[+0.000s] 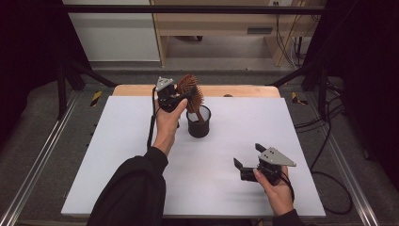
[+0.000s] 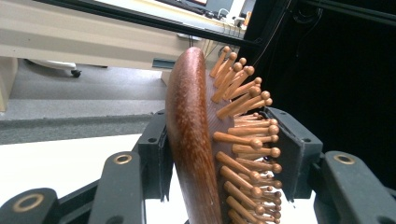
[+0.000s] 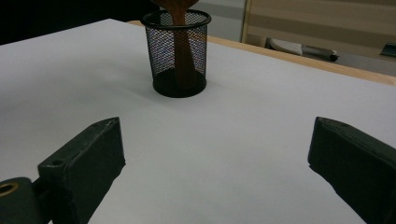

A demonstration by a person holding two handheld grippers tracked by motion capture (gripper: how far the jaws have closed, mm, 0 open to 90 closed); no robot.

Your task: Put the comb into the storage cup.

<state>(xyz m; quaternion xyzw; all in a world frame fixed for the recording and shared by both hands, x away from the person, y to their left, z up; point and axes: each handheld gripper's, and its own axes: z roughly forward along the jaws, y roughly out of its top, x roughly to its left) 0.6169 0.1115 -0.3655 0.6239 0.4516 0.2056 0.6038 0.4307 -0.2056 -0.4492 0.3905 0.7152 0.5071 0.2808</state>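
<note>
Wooden hairbrush (image 1: 190,89) stands handle-down in the black mesh cup (image 1: 198,123), its head between the left gripper (image 1: 181,96)'s jaws, back against one pad, bristles toward the other. Nearer the person than the cup, the right gripper (image 1: 247,162) hovers spread and empty.

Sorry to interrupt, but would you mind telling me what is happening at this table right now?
A person is working with two hand-held grippers. The left gripper has the head of a wooden hairbrush between its jaws, while the brush's handle stands inside a black mesh cup on the white table. The right gripper waits open and empty nearer the person, pointing towards the cup.
</note>
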